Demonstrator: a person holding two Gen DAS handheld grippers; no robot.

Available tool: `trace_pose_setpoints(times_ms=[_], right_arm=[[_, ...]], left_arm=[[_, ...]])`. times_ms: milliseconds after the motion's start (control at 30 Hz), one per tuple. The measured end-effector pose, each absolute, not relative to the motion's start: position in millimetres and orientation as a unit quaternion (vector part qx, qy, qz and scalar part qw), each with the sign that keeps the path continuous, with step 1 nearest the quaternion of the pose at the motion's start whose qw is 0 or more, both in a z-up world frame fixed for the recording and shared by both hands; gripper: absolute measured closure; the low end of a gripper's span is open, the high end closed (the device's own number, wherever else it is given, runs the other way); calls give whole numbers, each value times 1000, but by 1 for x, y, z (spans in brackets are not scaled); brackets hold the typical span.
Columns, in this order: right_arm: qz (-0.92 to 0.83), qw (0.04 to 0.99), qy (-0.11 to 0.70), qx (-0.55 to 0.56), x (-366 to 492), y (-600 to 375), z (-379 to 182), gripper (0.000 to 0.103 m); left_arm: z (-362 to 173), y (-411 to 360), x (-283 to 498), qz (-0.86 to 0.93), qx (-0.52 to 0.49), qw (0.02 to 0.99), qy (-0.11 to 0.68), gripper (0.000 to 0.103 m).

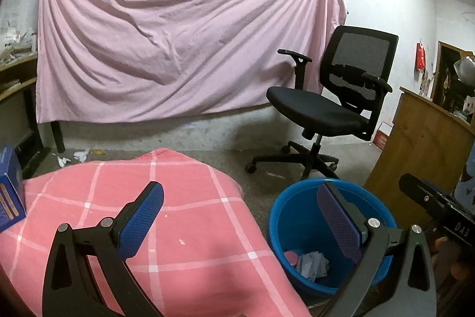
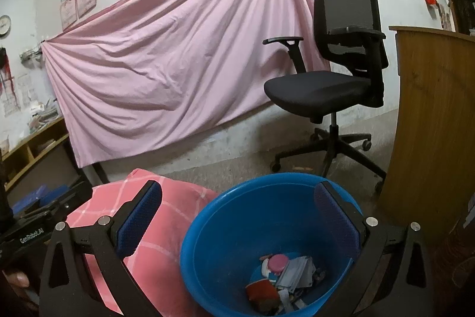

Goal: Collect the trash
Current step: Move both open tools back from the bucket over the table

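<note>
Ok, both jaws wide, empty. Right gripper (image 2: 237, 230) sits over blue bin (image 2: 207, 216), trash (image 2: 282, 281) inside. Leftover paper scraps (image 1: 72, 156) lie beyond pink cloth (image 1: 184, 216), nearer left gripper (image 1: 246, 223).

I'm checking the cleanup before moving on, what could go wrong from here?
White scraps on the floor beyond the pink checked cloth could get missed. The blue basin stands right against the cloth's edge, so a bump from the open right gripper or left gripper might tip it.
</note>
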State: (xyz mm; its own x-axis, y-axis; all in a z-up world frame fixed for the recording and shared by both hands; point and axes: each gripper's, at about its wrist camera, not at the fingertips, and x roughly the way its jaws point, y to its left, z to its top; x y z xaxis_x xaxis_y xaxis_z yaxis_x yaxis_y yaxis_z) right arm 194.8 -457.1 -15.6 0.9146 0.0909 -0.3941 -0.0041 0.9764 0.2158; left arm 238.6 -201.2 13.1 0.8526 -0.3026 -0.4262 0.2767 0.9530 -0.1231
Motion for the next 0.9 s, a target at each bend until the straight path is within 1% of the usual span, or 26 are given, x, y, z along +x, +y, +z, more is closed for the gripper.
trace_pose_setpoints(times_ms=[333, 533, 700, 900], right_arm=[[25, 972, 209, 100, 190, -457, -20, 0], [31, 977, 186, 96, 180, -452, -13, 0], [29, 978, 184, 94, 178, -447, -12, 0], [28, 980, 166, 102, 159, -437, -9, 0]], left_arm=[[14, -197, 234, -136, -19, 969, 207, 2], [14, -194, 224, -108, -8, 974, 200, 2], [12, -182, 213, -95, -17, 975, 200, 2], [13, -162, 186, -80, -22, 977, 196, 2]])
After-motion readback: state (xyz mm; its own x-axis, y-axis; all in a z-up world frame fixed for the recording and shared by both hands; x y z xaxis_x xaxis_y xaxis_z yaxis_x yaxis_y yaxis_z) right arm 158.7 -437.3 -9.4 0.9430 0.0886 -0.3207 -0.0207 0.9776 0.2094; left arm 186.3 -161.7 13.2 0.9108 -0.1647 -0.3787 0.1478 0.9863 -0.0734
